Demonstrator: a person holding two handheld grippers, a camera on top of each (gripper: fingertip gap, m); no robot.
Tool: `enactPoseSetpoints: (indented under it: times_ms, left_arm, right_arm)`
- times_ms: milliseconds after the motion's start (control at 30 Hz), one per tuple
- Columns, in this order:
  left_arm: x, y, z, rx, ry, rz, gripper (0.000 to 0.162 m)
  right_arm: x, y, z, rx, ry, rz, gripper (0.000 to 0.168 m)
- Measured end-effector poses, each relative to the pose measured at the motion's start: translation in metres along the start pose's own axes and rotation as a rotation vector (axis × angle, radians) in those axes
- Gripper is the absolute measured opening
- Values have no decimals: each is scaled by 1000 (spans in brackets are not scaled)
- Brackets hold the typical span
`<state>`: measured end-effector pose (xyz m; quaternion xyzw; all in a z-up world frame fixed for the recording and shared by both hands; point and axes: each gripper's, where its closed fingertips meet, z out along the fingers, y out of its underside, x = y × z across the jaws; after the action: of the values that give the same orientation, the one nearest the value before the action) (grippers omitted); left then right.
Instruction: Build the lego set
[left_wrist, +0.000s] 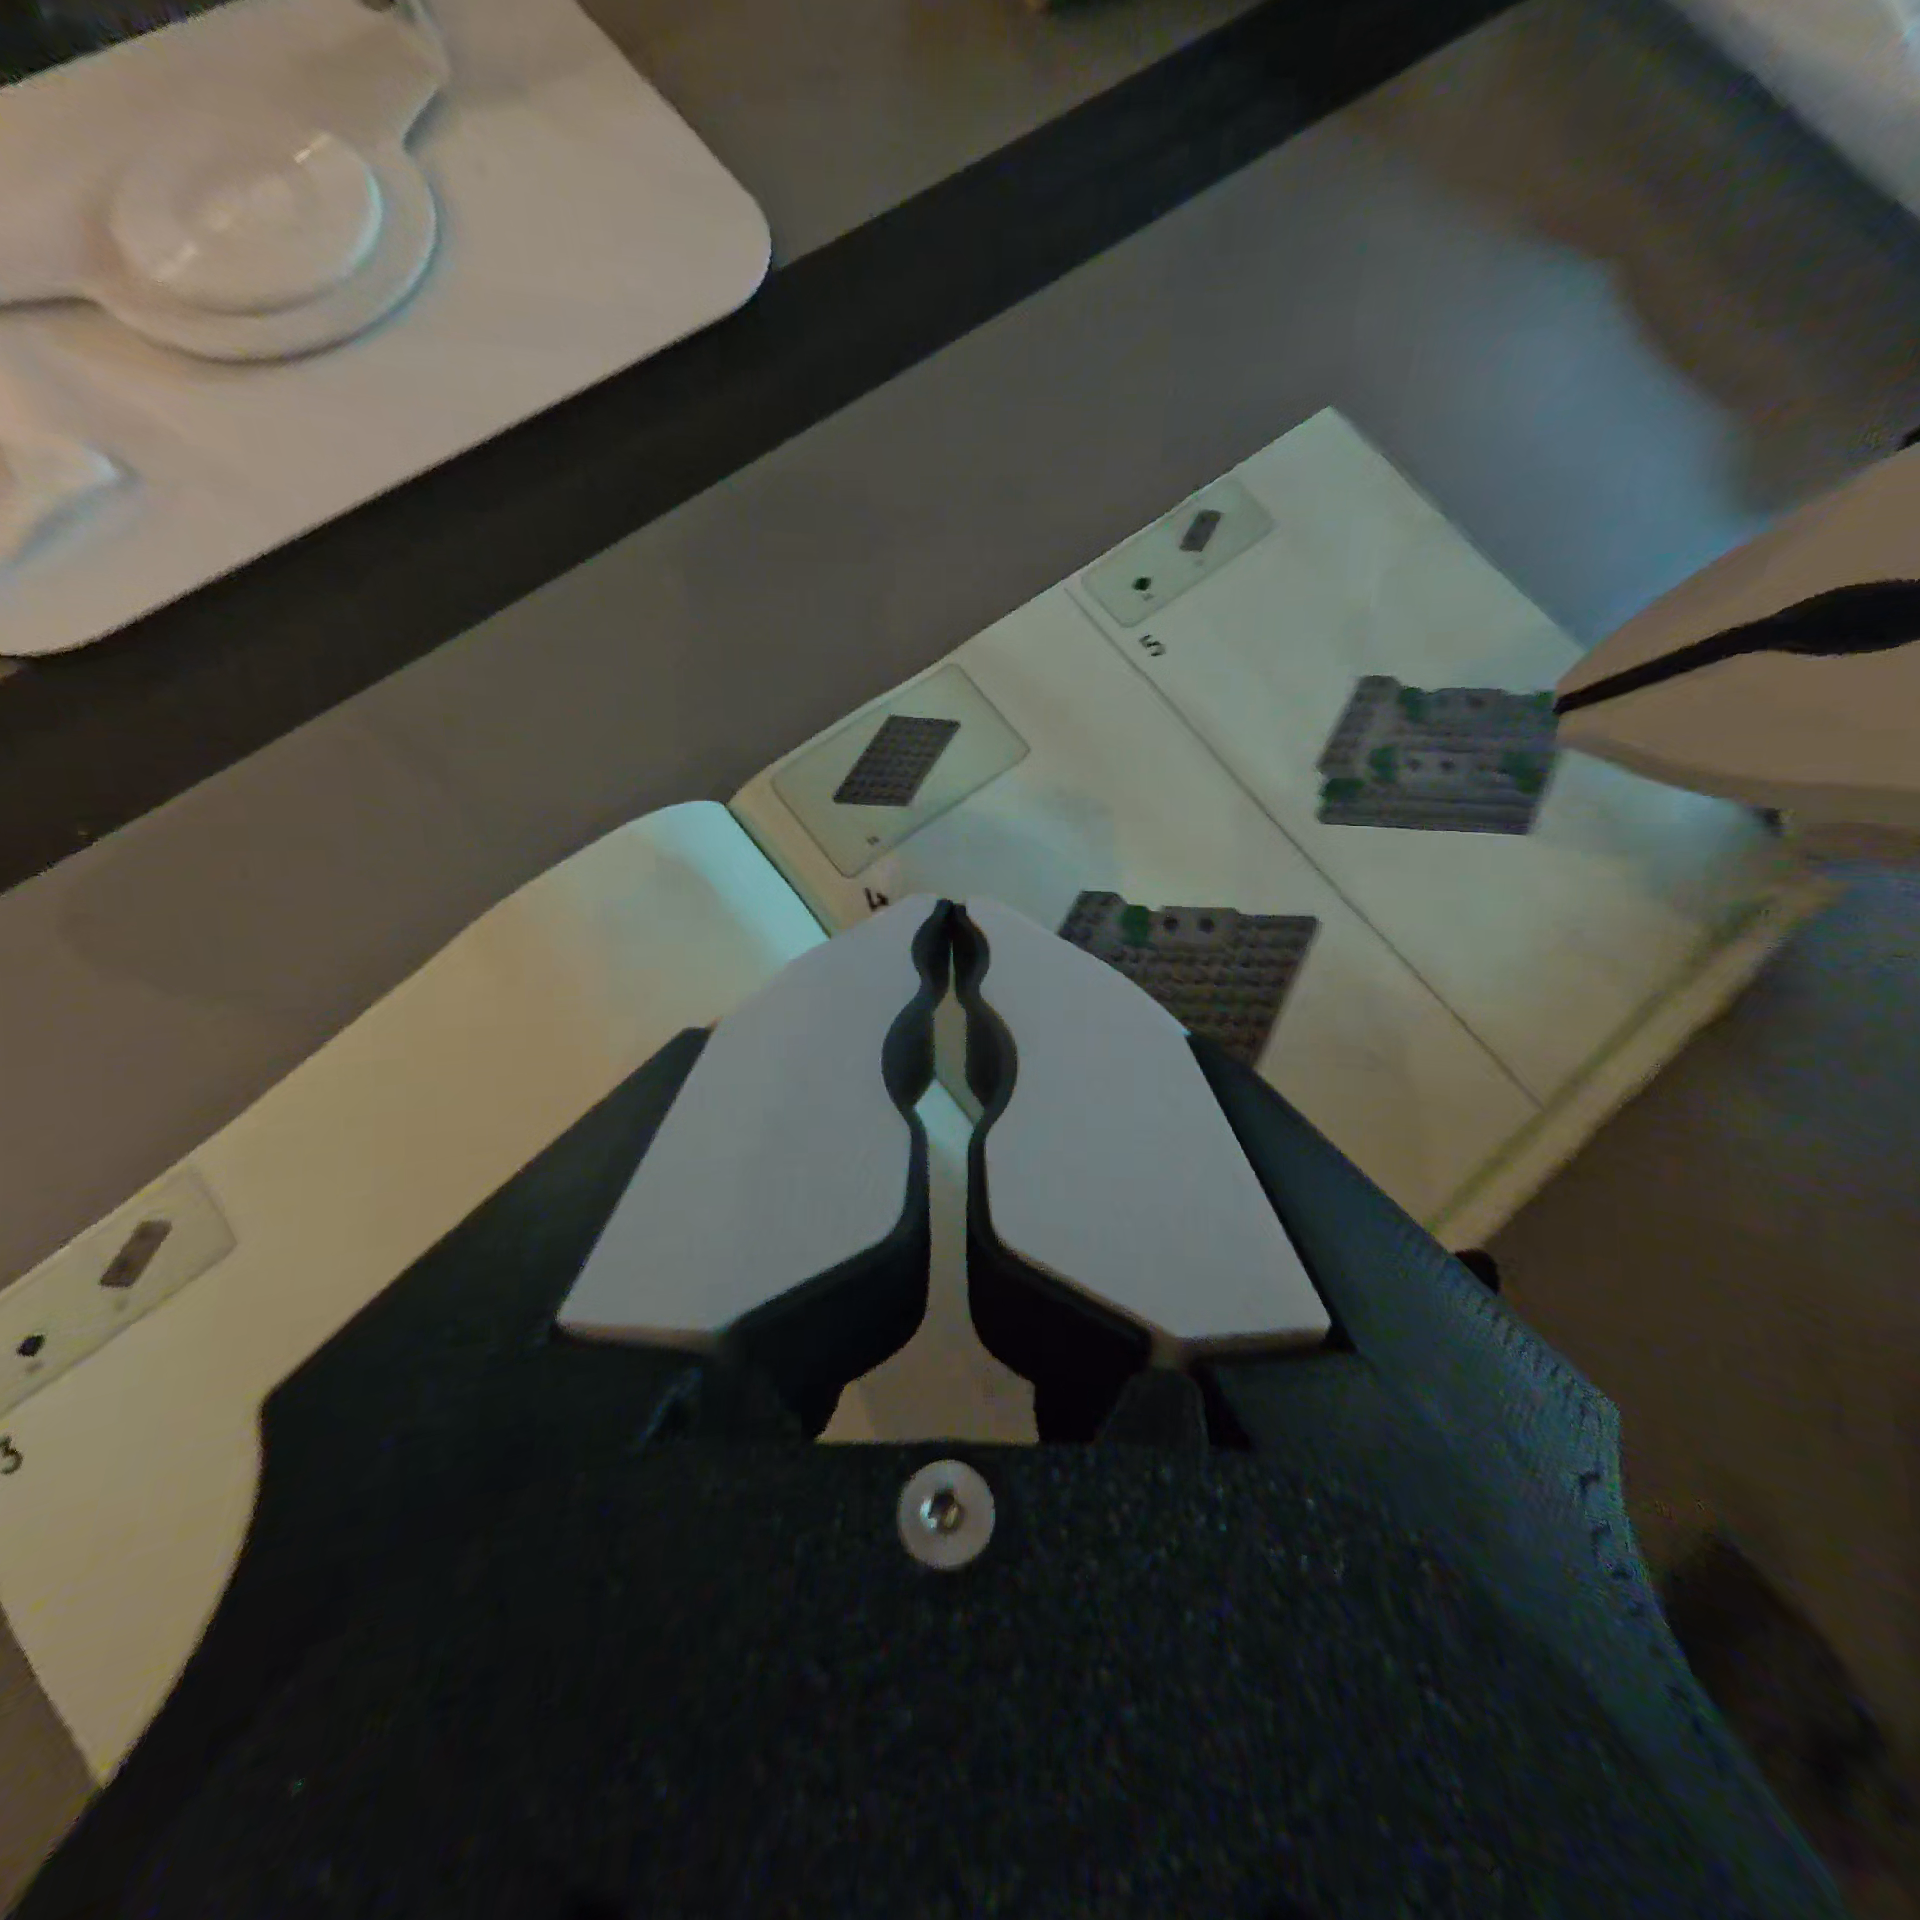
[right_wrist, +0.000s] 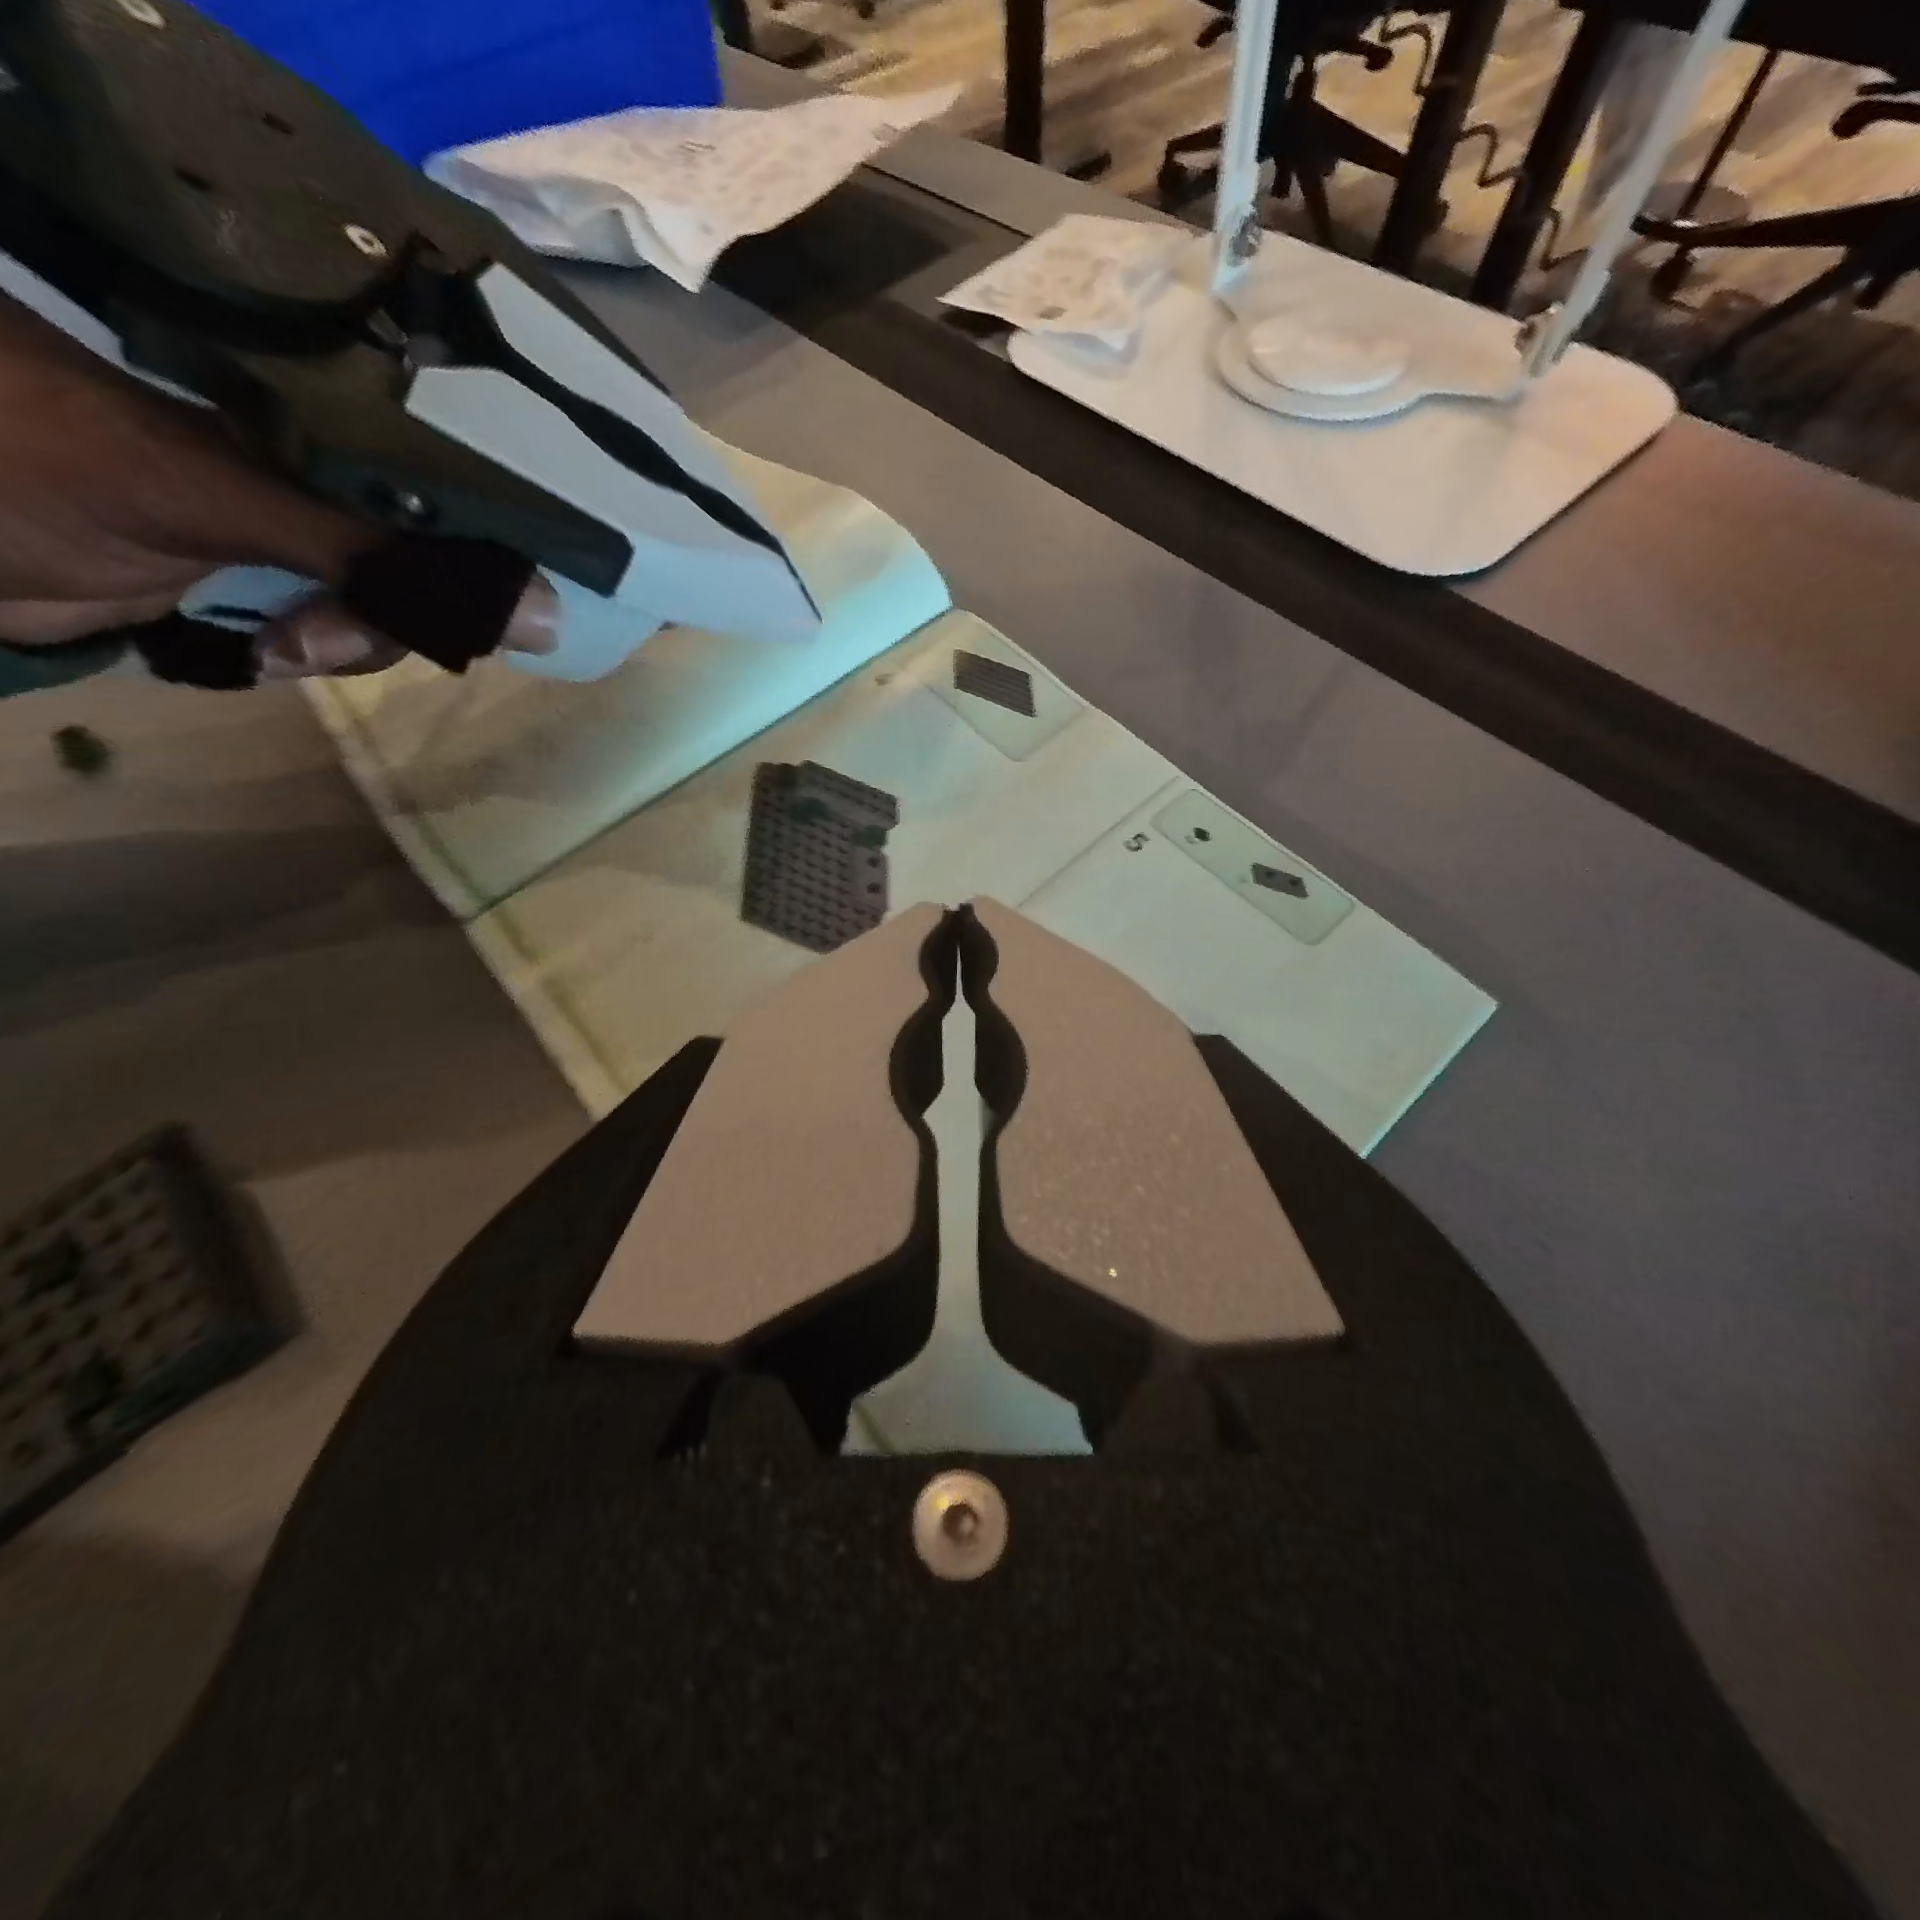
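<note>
An open instruction booklet (left_wrist: 1195, 831) lies flat on the grey table; it also shows in the right wrist view (right_wrist: 1039, 831). My left gripper (left_wrist: 951, 914) is shut and empty, hovering over the booklet's centre fold. It also shows in the right wrist view (right_wrist: 800, 603), held by a gloved hand (right_wrist: 312, 603). My right gripper (right_wrist: 961, 916) is shut and empty over the booklet's right page; its tip shows in the left wrist view (left_wrist: 1569, 707). A dark grey studded plate (right_wrist: 114, 1309) lies at the lower left. A small dark green piece (right_wrist: 78, 748) lies at the far left.
A white lamp base (left_wrist: 343, 260) stands beyond a dark strip across the table; it also shows in the right wrist view (right_wrist: 1351, 416). White paper bags (right_wrist: 675, 177) lie at the back. Chair legs stand beyond the table's far edge. Spacing between my two grippers at the tips: around 11 cm. Both grippers' tips are roughly 20 cm from the dark grey studded plate (right_wrist: 114, 1309).
</note>
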<state>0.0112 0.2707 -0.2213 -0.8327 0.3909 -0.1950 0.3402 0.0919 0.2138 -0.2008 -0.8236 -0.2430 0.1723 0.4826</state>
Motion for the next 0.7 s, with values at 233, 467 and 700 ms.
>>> enactPoseSetpoints:
  times_ms: [233, 467, 700]
  left_arm:
    - [2, 4, 8, 7, -34, 21, 0]
    - [4, 9, 8, 28, -36, 31, 0]
    - [-2, 13, 10, 25, -47, 47, 0]
  right_arm:
    - [2, -9, 36, -23, -9, -33, 1]
    - [1, -7, 68, -73, -11, -98, 3]
    - [1, -3, 71, -71, -14, -116, 2]
